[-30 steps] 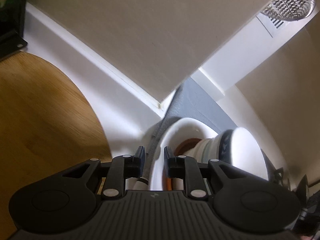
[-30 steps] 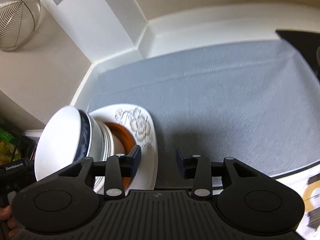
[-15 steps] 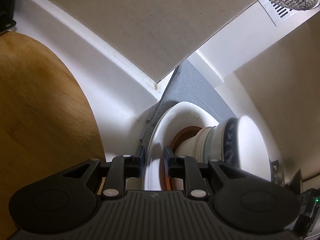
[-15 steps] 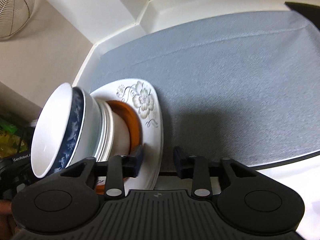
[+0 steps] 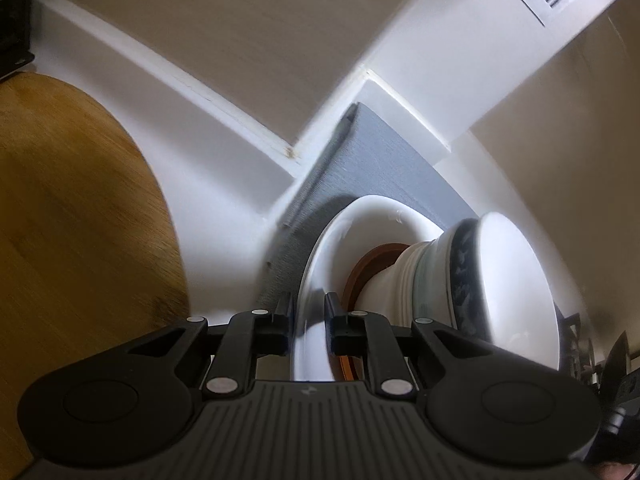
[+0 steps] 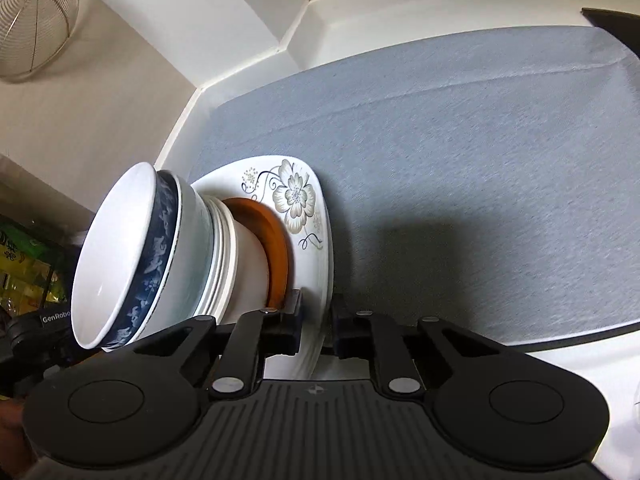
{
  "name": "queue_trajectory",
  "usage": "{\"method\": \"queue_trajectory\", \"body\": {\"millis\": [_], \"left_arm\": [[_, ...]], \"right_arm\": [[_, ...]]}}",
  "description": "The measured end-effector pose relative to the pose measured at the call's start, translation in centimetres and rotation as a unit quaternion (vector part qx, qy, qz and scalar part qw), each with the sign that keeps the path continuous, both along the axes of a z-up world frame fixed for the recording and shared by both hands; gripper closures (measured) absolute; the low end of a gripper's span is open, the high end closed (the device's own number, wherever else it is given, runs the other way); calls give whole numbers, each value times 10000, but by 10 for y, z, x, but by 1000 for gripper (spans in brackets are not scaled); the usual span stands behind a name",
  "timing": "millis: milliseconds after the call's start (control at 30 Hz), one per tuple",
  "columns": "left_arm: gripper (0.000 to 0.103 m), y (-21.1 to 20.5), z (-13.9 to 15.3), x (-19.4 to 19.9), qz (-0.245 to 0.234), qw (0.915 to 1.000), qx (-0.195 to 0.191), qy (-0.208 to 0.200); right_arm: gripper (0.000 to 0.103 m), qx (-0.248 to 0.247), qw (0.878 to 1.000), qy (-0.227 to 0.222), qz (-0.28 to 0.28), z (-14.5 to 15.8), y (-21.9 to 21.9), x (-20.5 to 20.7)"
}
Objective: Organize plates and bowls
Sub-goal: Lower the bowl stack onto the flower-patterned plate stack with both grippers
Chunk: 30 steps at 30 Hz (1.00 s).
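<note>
Gripping the plate (image 6: 316, 216) by opposite rim edges, both grippers carry a whole stack at once: a brown dish (image 6: 280, 248) sits on the plate, and nested bowls (image 6: 132, 256) rise from it, the top one white inside with a blue patterned band. The right gripper (image 6: 316, 320) has its fingers (image 6: 294, 318) narrowed onto the near rim, one above and one under it. The left gripper (image 5: 308, 322) pinches the rim from the other side in the same way. Two holds on one plate make sense here, I judge: a tall stack on a single plate would tip under a one-sided grip.

In both views the stack leans across the picture, though I cannot tell how much of that is the camera's own angle. It hangs over the near left part of the grey mat (image 6: 480, 160) on the counter (image 6: 568, 360); whether the plate's underside touches the mat cannot be told.

A second ago the right fingers stood well apart beside the plate with nothing pinched; they have just been closing and now clamp the rim. The left fingers have also tightened a little on their edge, and the left view has drawn nearer the stack, so the plate now fills more of it. A wooden board (image 5: 72, 220) lies off to the left.
</note>
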<state>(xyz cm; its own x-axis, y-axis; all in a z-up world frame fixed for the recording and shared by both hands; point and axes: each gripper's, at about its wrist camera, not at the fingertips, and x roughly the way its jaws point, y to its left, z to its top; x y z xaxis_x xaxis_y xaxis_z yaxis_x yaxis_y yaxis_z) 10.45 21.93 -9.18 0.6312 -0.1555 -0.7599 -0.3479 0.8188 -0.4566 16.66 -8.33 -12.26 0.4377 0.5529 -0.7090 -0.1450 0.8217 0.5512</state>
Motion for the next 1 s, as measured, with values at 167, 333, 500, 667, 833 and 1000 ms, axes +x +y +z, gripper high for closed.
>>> {"method": "queue_trajectory", "body": {"millis": [167,333,500,667,833,1000], "left_arm": [[87,-22,0,6,-38,9999,106,8],[87,-52,0,17,-224,9994,244,33],[87,-80,-2,30,-367,9989,287,29],[87,-105,-5,41,-537,9980,330,-48],[85,-112,-11,42,-605,9980,154,-95],[84,-111,-17,38,-480,9988,37,-99]], "right_arm": [[92,-33,9999,-98,-29,4,-20,0],[92,-96,9998,-170,-100,8,-45,2],[92,-120,9995,-132,-250,6,-74,5],[92,-211,9989,-126,-402,5,-102,4],[85,-130,9986,53,-507,-4,-118,6],[81,-157,9995,186,-211,-8,-107,12]]}}
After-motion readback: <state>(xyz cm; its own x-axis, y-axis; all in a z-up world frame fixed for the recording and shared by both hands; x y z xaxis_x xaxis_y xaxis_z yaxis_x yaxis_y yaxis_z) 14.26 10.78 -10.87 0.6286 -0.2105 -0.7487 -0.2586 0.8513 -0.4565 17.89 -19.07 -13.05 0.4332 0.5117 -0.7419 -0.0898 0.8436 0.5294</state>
